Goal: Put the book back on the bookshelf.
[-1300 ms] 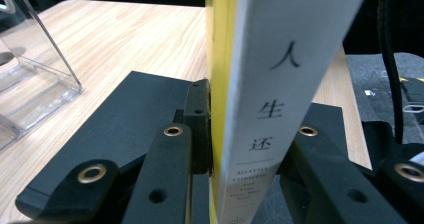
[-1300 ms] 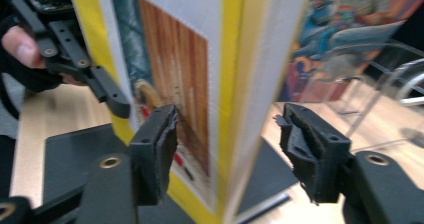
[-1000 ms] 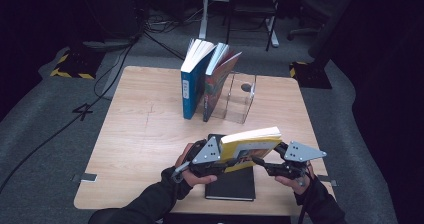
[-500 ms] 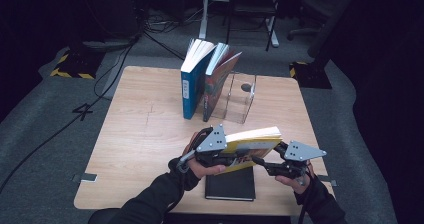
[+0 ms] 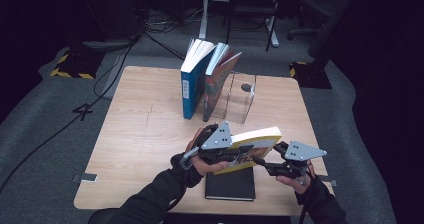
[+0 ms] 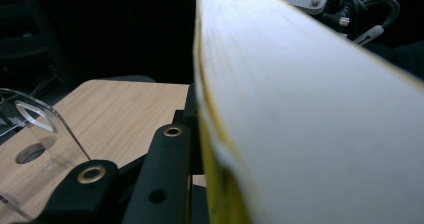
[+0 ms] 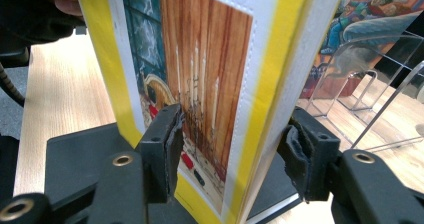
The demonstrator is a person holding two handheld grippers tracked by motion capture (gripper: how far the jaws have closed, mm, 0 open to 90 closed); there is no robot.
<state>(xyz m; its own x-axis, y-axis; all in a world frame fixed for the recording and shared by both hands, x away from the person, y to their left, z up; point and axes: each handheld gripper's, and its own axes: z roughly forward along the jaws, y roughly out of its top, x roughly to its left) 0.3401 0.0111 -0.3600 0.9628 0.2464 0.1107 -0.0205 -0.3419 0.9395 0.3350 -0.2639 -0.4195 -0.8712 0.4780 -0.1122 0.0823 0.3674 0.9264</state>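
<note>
The thick yellow-bordered paperback book (image 5: 252, 146) is clamped by both the right hand-held gripper (image 7: 232, 154) and the closing left hand-held gripper (image 5: 239, 155), above a black notebook (image 5: 231, 185) on the bench (image 5: 145, 134).

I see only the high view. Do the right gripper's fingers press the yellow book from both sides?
Observer: Yes; the right gripper's fingers press the yellow book's front cover and its back.
Operator: What does the front cover show?
Observer: A painting of brown wooden planks, framed white and yellow.
Operator: And the leaning book beside the clear stand?
Observer: Its cover shows a drawn figure in blue.
</note>
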